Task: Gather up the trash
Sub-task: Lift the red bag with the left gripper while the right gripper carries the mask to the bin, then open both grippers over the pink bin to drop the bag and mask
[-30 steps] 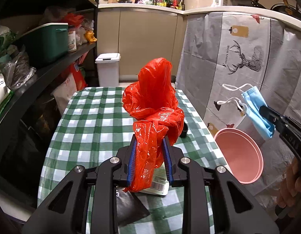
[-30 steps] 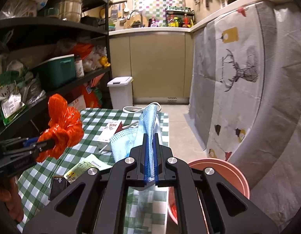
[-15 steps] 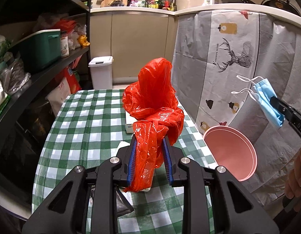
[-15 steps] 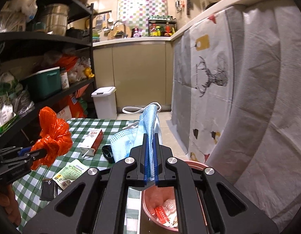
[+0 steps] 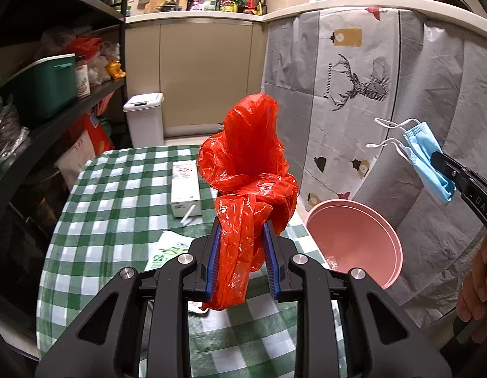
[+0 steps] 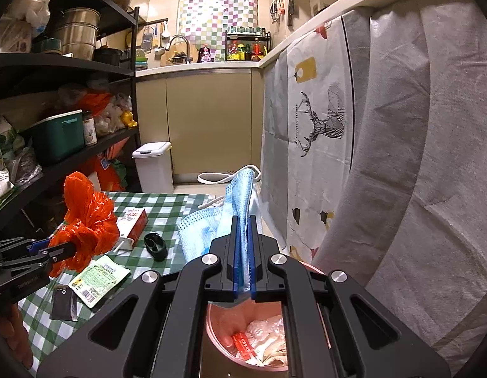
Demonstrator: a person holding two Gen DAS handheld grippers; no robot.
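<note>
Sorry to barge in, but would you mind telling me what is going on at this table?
A person is clearing trash with a handheld gripper in each hand. The left gripper is clamped on a crumpled red plastic bag above the checked table. The right gripper is shut on a blue face mask, held over the pink bin, which already holds some wrappers. A carton, a leaflet and other bits remain on the table.

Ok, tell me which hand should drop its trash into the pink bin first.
Right. The right gripper, jaws clamped on the blue mask, hangs directly over the pink bin. The left gripper, holding the red bag, is over the table, beside the bin.
</note>
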